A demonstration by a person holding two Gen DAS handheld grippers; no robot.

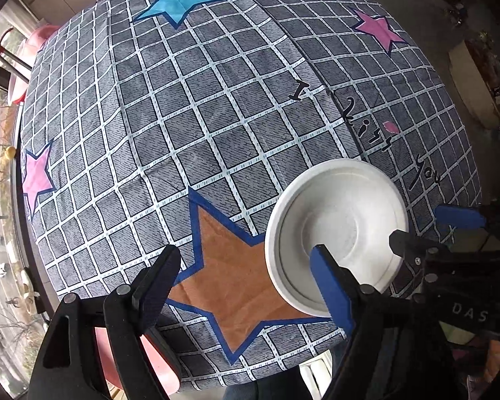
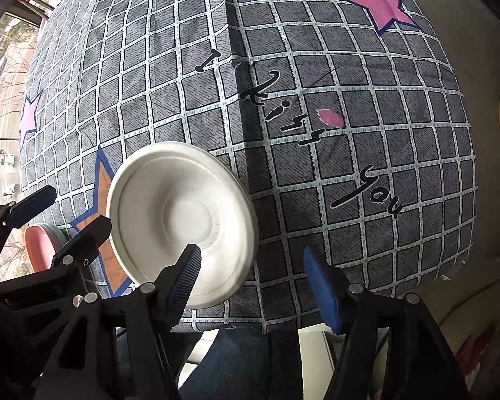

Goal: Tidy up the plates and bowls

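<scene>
Plate (image 1: 336, 233), white, thin and probably light and stiff, sits lower right on the checked cloth (image 1: 216, 116), best pinched at its rim, while left gripper (image 1: 246, 266) and right gripper (image 2: 253, 273) both stand apart, empty.

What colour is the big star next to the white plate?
Orange-brown star with a blue border, clearest in the left wrist view, beside the plate.

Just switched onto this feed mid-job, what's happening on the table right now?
A person is working over a checked tablecloth with a gripper in each hand. Both the left gripper and the right gripper hang open with nothing between their jaws. A single white plate lies flat on the cloth beside the orange star, gripped by neither. A pink dish shows at the table's edge.
</scene>
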